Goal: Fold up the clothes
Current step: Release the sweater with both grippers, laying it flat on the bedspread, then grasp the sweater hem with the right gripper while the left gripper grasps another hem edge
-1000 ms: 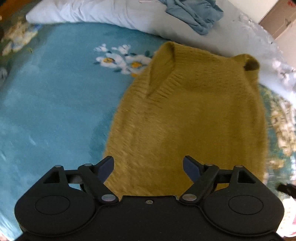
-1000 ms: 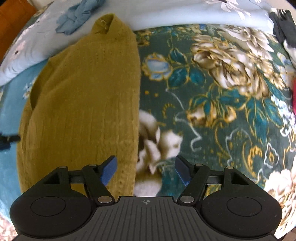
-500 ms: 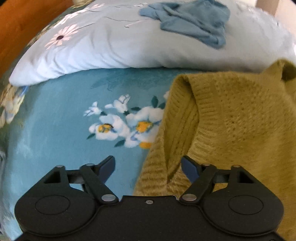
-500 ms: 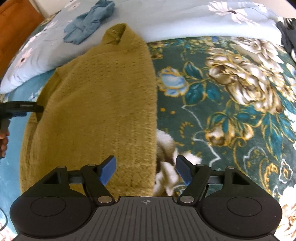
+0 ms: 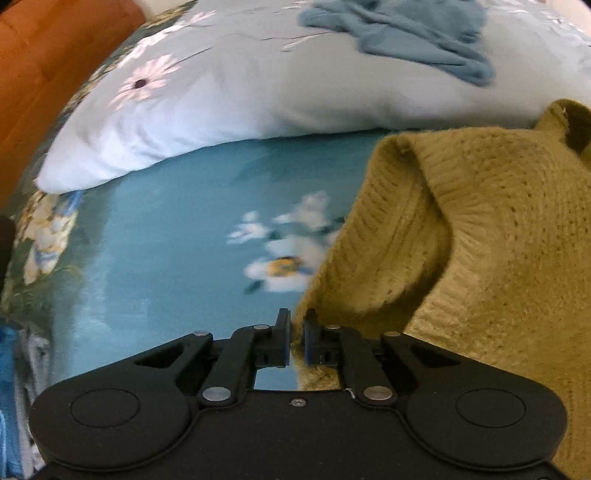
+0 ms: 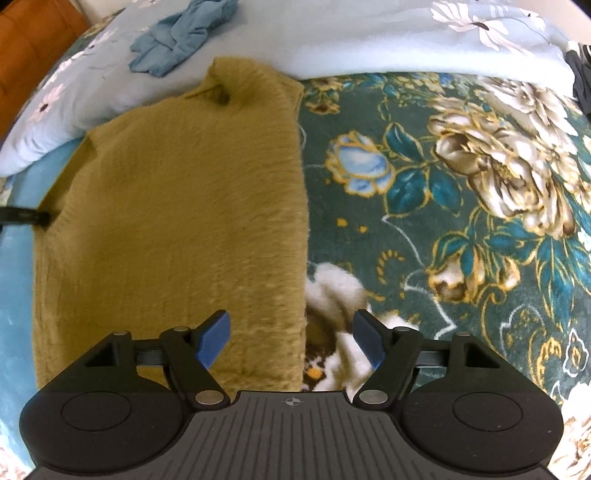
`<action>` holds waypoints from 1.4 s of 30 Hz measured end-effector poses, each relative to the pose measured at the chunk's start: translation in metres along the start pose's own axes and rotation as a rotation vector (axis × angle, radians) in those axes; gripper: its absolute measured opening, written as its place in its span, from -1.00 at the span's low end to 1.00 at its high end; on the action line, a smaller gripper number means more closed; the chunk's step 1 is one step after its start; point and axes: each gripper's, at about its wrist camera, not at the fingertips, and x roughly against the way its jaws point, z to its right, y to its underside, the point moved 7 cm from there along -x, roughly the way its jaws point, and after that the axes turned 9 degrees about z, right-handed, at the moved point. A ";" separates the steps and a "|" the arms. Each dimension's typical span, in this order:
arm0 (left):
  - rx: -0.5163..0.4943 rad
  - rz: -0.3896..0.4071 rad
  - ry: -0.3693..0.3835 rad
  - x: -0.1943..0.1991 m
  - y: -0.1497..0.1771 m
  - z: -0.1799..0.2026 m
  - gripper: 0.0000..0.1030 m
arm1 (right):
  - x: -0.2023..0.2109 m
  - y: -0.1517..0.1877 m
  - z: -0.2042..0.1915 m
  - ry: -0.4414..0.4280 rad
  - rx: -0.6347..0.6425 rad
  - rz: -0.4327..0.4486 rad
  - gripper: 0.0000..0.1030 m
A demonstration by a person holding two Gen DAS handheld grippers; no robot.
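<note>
**Left tongs closed on sweater edge; right tongs open above hem**

Left tongs (image 5: 296,334) now stand nearly closed, jaws pinching the left edge of the mustard knit sweater (image 6: 184,221) just below its armhole. Half a second ago the same jaws were spread wide, straddling that edge with nothing held. A thin strip of knit shows in the narrow gap between the fingers. In the right wrist view the left tongs' black tip (image 6: 26,218) touches the sweater's left side at the armhole, about where it was half a second ago.

Right tongs (image 6: 291,341) are wide open, grasping nothing, blue pads (image 6: 214,338) on either side of the sweater's lower right corner: the left finger is over the knit, the right finger over the bedspread. Spread unchanged from both earlier frames; framing has shifted only slightly.

Sweater lies flat, spread lengthwise on the bed, neck end away from the cameras and touching the pale blue floral pillow (image 5: 229,99). The armhole opening near the left tongs gapes, showing ribbed inner knit. Some motion blur in both views.

Beyond the sweater: teal bedspread with white flowers (image 5: 159,236) to its left, dark green bedspread with large gold and blue blooms (image 6: 461,192) to its right. A crumpled blue garment (image 5: 406,33) rests on the pillow, well apart from the sweater. An orange-brown wooden surface (image 5: 40,81) shows at the far left edge.
</note>
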 end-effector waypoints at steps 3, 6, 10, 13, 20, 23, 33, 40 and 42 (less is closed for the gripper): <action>0.017 -0.020 -0.027 -0.009 0.008 -0.023 -0.75 | 0.000 -0.006 -0.005 -0.010 0.006 0.012 0.37; 0.031 -0.033 -0.030 -0.015 0.014 -0.029 -0.72 | -0.002 -0.012 -0.008 -0.016 0.014 0.030 0.37; 0.058 -0.010 0.065 -0.005 0.005 -0.020 -0.73 | -0.008 -0.028 -0.006 -0.019 0.000 0.064 0.37; 0.066 0.062 0.138 0.016 -0.017 -0.013 -0.70 | -0.011 -0.051 -0.002 -0.037 -0.021 0.123 0.37; 0.212 0.112 0.365 0.018 -0.073 0.015 -0.16 | -0.054 -0.122 0.025 -0.163 -0.176 0.220 0.10; 0.286 0.077 0.402 -0.002 -0.077 0.024 -0.14 | -0.081 -0.149 0.032 -0.241 -0.281 0.219 0.01; 0.666 0.000 0.516 -0.036 -0.062 0.013 0.04 | -0.171 -0.176 0.047 -0.563 -0.649 0.098 -0.16; 0.808 0.018 0.584 -0.049 -0.073 0.008 0.06 | -0.196 -0.175 0.041 -0.665 -0.705 0.064 -0.27; 0.850 0.032 0.617 -0.050 -0.078 0.009 0.06 | -0.200 -0.177 0.038 -0.690 -0.698 0.058 -0.27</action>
